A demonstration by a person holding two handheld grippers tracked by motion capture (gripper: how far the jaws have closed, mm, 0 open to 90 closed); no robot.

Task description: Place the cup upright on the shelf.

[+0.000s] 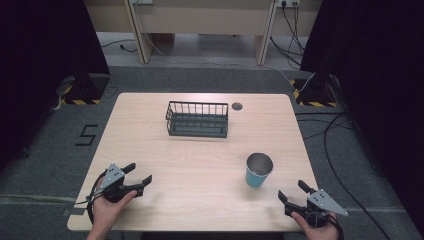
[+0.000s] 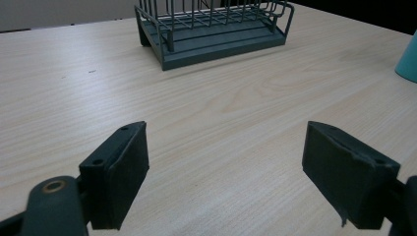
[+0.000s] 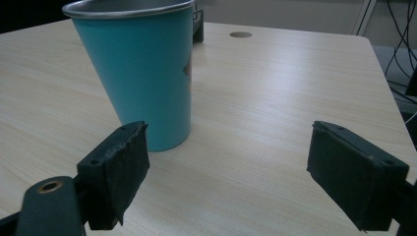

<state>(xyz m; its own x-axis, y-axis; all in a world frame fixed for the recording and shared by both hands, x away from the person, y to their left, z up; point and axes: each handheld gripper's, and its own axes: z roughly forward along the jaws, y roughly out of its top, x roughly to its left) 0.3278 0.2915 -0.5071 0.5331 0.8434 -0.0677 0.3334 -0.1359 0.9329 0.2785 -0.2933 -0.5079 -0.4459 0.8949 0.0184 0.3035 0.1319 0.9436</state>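
Teal cup point(image 1: 259, 171) stands upright on the table point(image 1: 200, 165), near the right gripper point(image 1: 296, 194); the right gripper view reveals its metal rim. Wire basket point(image 1: 197, 119) sits farther back. Both the right and left gripper point(image 1: 138, 175) have their jaws spread wide, holding nothing.

1 wire rack point(image 1: 197, 119), 1 teal cup point(image 1: 258, 170), 1 table point(image 1: 200, 165), 2 grippers: left gripper point(image 1: 139, 176), right gripper point(image 1: 292, 190)

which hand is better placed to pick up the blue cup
Right. The right tongs sit open just short of the blue cup, which looms close in the right gripper view. The left tongs are open across the table.
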